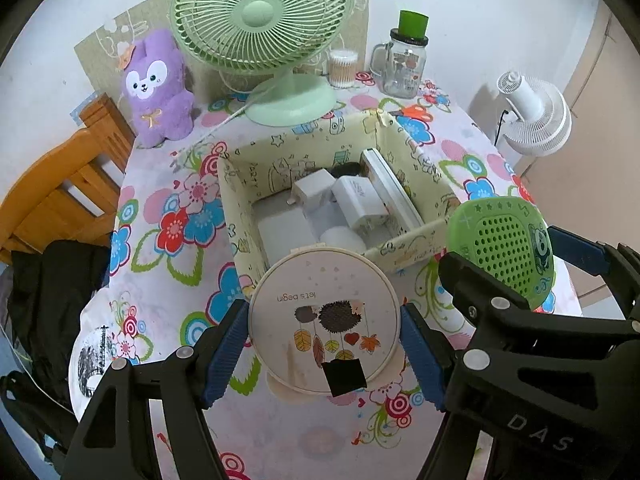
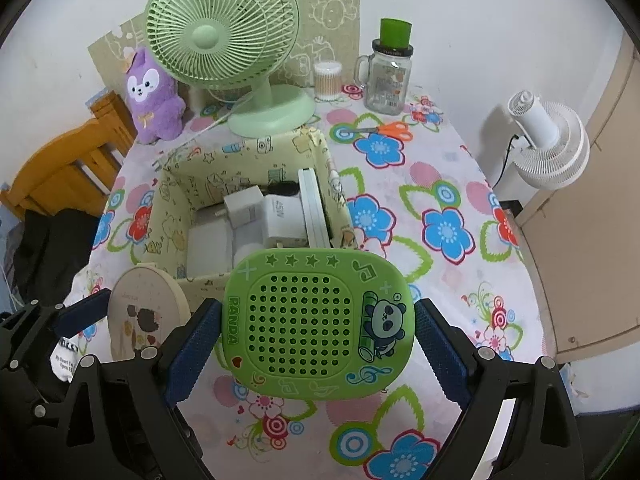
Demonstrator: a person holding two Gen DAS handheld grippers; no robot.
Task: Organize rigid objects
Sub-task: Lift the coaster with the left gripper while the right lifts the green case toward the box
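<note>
My left gripper (image 1: 324, 344) is shut on a round cream compact (image 1: 324, 320) printed with hedgehogs, held above the flowered tablecloth just in front of the fabric storage box (image 1: 256, 160). My right gripper (image 2: 318, 328) is shut on a green panda case (image 2: 318, 324) with a perforated face, also lifted near the box's front edge (image 2: 200, 278). Each held item shows in the other view: the green case (image 1: 508, 248) at right, the compact (image 2: 146, 312) at left. Inside the box lie white chargers (image 1: 360, 196), a white slab and a dark item.
A green desk fan (image 1: 260, 20), purple plush toy (image 1: 158, 88), cotton-swab jar (image 1: 342, 68) and glass mug jar (image 1: 404, 64) stand along the back. Orange scissors (image 2: 394, 130) lie right of the box. A wooden chair (image 1: 60, 184) stands left; a white fan (image 2: 548, 144) stands right.
</note>
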